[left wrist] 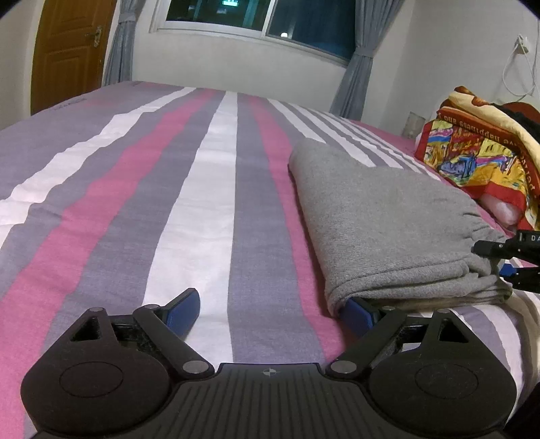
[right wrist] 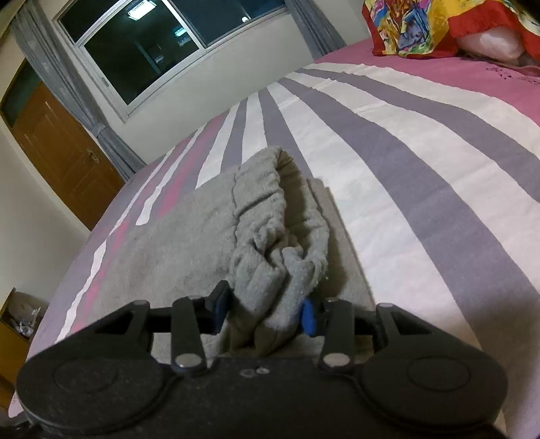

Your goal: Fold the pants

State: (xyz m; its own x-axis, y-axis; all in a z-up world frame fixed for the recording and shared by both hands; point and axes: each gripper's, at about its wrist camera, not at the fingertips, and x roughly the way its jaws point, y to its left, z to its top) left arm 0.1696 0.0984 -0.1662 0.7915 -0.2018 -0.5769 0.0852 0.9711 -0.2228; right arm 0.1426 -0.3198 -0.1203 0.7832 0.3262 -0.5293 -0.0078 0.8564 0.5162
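Note:
Grey pants lie folded in a thick stack on the striped bed, right of centre in the left wrist view. My left gripper stands open and wide just above the sheet. Its right fingertip is tucked under the stack's near corner, and its left fingertip is over bare sheet. My right gripper is shut on the bunched elastic waistband of the pants, with cloth squeezed between the blue pads. That gripper also shows at the stack's right end as the right gripper.
A colourful blanket over a pink pillow lies at the bed's right side. A window with grey curtains and a brown door stand beyond the far edge. A box sits on the floor by the bed.

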